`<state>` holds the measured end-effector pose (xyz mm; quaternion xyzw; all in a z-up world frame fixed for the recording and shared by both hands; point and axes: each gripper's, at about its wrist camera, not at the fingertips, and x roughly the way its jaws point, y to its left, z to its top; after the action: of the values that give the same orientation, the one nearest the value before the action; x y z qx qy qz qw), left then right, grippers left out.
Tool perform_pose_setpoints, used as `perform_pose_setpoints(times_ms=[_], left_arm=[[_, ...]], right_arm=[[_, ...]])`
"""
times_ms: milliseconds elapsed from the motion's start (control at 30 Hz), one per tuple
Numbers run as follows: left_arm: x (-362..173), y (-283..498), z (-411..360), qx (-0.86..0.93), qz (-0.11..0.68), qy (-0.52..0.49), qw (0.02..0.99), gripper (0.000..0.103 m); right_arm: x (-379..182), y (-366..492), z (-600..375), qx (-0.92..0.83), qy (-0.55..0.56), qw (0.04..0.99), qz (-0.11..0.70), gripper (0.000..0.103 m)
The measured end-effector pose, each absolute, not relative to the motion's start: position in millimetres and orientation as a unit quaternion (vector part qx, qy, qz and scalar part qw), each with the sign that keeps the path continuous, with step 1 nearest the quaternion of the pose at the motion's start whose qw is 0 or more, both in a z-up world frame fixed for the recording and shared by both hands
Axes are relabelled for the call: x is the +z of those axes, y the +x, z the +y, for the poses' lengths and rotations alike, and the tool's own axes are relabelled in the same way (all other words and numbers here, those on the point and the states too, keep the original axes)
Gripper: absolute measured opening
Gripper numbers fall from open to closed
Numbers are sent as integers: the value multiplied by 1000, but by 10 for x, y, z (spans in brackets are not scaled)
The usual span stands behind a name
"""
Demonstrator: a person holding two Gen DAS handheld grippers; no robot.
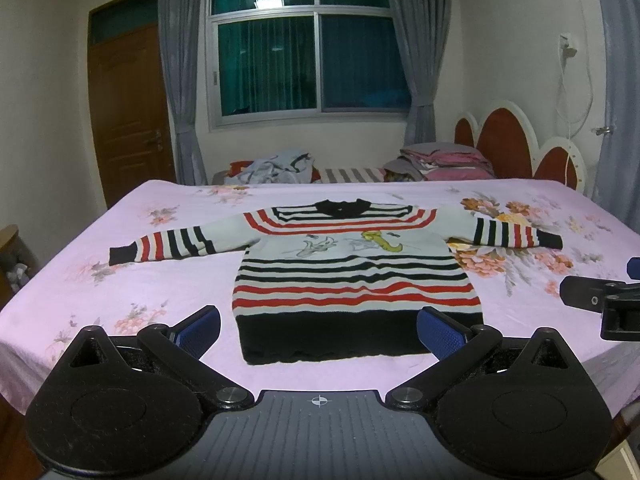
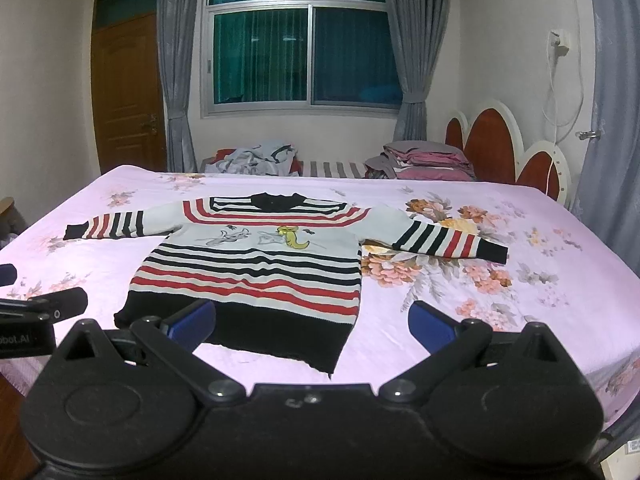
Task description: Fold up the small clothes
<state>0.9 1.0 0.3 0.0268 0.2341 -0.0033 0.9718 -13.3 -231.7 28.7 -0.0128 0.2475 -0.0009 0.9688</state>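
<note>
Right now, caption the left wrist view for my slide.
Open left gripper faces striped sweater spread flat on floral bedsheet.

Both my grippers hover side by side and level, short of the near hem of the striped sweater, which is my reference. Left gripper: jaws spread wide, blue fingertips apart, nothing between them, centred on the hem. Right gripper: jaws likewise wide, holding nothing, offset toward the sweater's right side. Each gripper shows at the edge of the other's view.
</note>
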Motion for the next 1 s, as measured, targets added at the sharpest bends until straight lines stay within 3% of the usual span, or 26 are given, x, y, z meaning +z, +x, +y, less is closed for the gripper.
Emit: perform_pose_setpoints(times_ms=[1000], left_arm=[[-11, 19, -18, 0, 236, 26, 971, 103]], right_arm=[[283, -138, -2273, -1, -14, 968, 249, 103]])
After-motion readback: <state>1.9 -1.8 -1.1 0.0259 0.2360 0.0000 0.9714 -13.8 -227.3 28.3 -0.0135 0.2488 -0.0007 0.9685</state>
